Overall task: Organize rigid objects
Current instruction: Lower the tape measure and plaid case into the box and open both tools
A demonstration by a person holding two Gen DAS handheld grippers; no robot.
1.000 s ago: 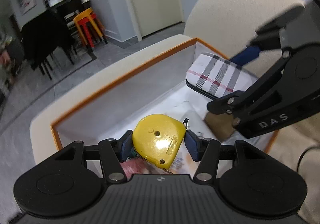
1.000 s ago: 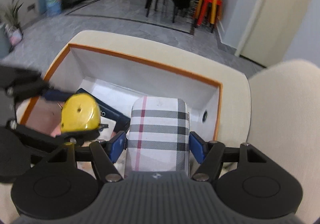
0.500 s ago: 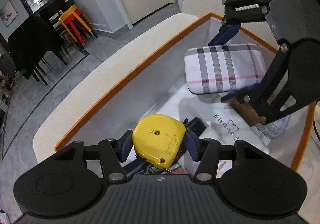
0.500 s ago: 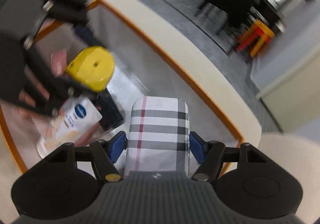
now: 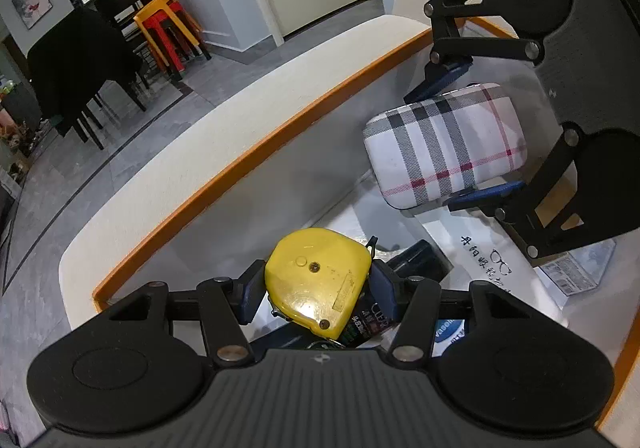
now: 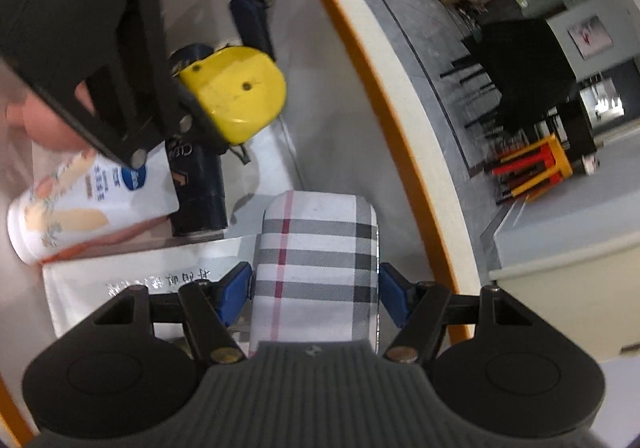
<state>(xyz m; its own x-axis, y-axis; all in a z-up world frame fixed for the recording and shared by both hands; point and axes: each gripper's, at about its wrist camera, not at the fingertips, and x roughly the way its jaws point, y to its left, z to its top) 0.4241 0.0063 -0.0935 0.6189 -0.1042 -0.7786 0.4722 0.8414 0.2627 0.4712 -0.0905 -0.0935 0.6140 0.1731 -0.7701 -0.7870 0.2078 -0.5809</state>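
Cream, orange-rimmed box (image 5: 256, 152), floor crowded. Left gripper (image 5: 316, 284) clamps yellow tape measure (image 5: 320, 280) low over dark tube (image 6: 198, 184) near the long wall. Right gripper (image 6: 316, 288) clamps plaid case (image 6: 316, 264) just beyond, clear of the wall. White bottle (image 6: 80, 204) partly hidden behind the left gripper.

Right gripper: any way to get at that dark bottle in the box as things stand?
Probably not: the right gripper is shut on the plaid case, and the left gripper with the tape measure hangs over the dark bottle.
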